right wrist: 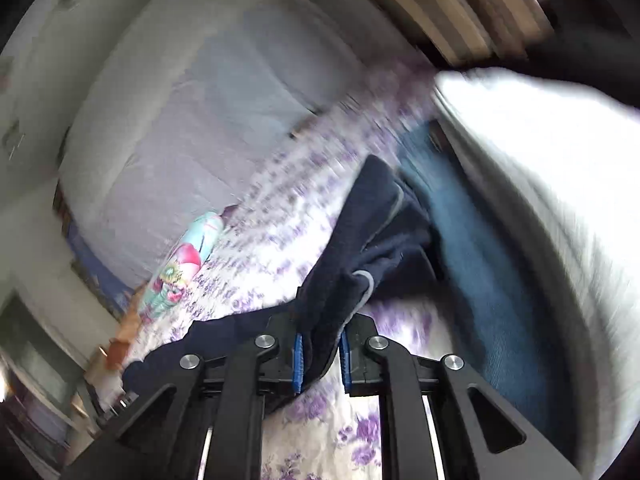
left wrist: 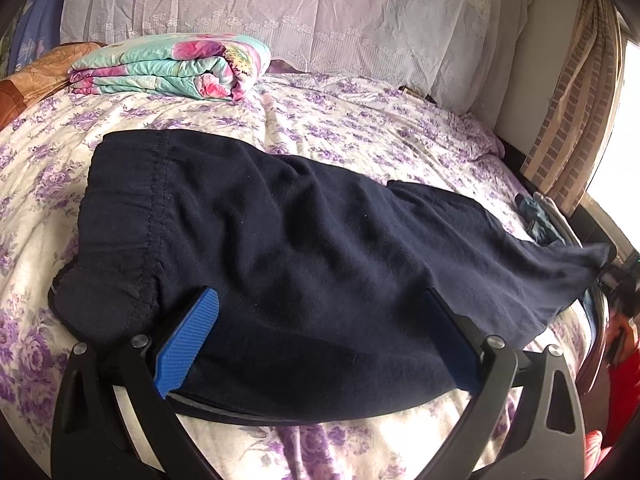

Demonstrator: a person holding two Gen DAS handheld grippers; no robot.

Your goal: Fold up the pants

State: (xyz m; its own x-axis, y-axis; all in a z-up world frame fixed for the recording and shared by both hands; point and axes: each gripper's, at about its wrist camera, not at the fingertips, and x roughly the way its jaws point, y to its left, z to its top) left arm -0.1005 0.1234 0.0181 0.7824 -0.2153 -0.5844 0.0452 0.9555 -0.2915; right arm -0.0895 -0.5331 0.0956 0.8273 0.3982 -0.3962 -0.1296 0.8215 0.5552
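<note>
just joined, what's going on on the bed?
A person is folding dark navy pants on a floral bedsheet. The right hand-held gripper is shut on fabric at the leg end, lifted off the bed; that view is motion-blurred. The left hand-held gripper is open, its fingers straddling the near edge of the pants by the waistband. A folded floral blanket sits near the pillows.

Daylight pours in from the window (left wrist: 630, 120) at the right, blown out to white. The left wrist view is sharp and evenly lit, bowed at its dark corners. The right wrist view is smeared with motion blur, a white glare (right wrist: 520, 128) on its right
</note>
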